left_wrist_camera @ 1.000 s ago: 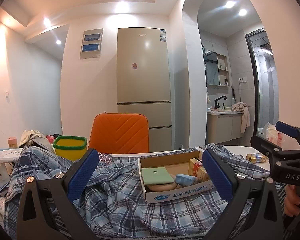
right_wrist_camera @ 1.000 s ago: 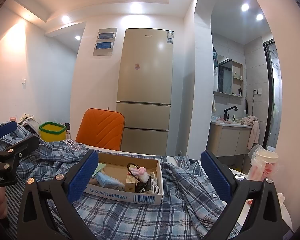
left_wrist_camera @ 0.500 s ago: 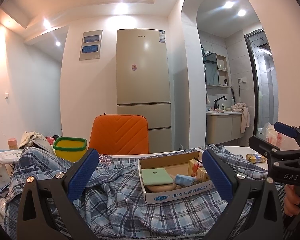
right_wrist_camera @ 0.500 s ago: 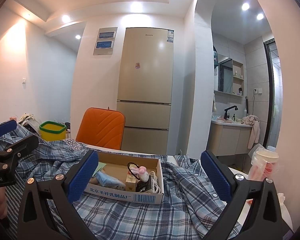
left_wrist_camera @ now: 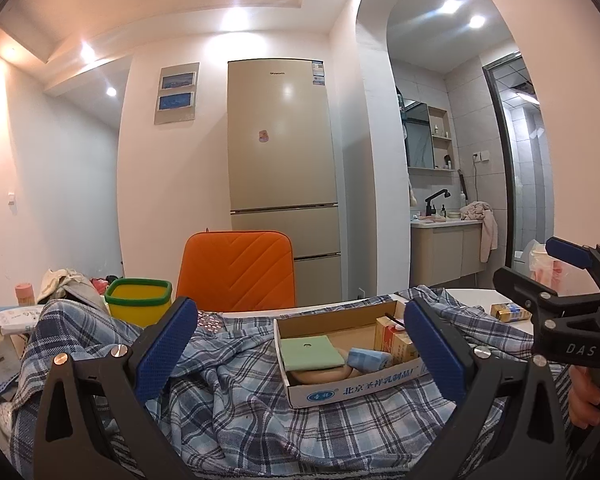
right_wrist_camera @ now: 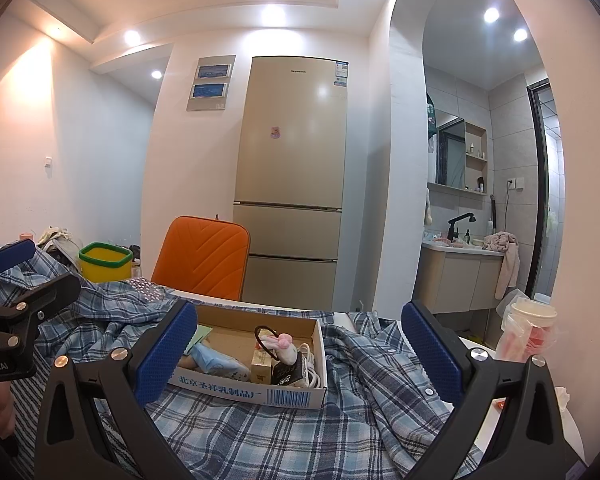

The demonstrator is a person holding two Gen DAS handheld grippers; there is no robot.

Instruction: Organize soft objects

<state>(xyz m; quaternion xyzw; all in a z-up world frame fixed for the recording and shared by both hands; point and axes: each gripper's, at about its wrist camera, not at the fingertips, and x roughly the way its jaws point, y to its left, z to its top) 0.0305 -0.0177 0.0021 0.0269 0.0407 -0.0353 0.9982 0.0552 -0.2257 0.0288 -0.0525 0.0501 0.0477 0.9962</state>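
A blue plaid shirt (left_wrist_camera: 236, 396) lies crumpled over the white table; it also shows in the right wrist view (right_wrist_camera: 380, 376). An open cardboard box (left_wrist_camera: 356, 390) rests on top of it, holding a green pad (left_wrist_camera: 309, 353), a blue cloth roll (left_wrist_camera: 369, 359) and small packets. In the right wrist view the box (right_wrist_camera: 256, 394) also holds a pink soft toy (right_wrist_camera: 282, 346) and a white cable. My left gripper (left_wrist_camera: 300, 350) is open and empty, just before the box. My right gripper (right_wrist_camera: 298, 354) is open and empty, facing the box too.
An orange chair (left_wrist_camera: 238, 270) stands behind the table, a fridge (left_wrist_camera: 282, 160) behind it. A yellow bin with a green rim (left_wrist_camera: 139, 300) and a heap of cloth are at the left. A plastic cup in a bag (right_wrist_camera: 528, 332) stands at the right table edge.
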